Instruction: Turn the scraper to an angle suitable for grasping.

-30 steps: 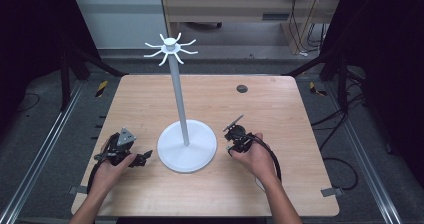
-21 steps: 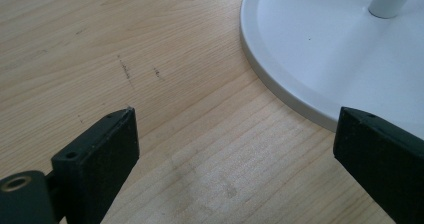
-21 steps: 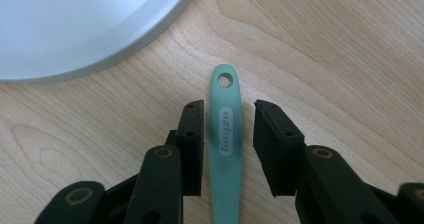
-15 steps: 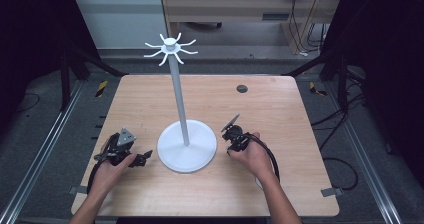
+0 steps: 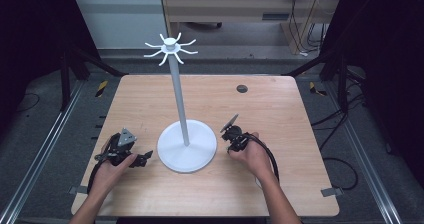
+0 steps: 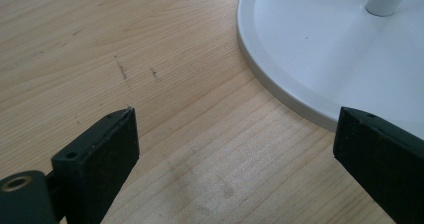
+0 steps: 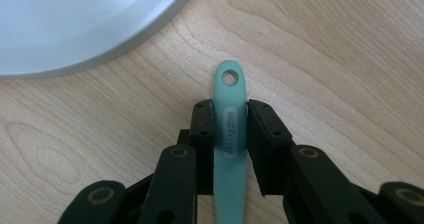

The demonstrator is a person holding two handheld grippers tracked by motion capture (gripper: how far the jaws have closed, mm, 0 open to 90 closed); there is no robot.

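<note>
Right gripper view: right hand-held gripper is clamping a teal utensil handle, hanging hole leading

Handle is sitting low over the desk beside the white hook stand, probably for hanging; left hand-held gripper is waiting wide apart, empty, near the base

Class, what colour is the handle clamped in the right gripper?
Mint green; the handle with a hole at its tip shows best in the right gripper view.

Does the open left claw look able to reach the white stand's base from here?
Probably yes: the left claw is open, and bare wood lies between it and the base just ahead.
</note>
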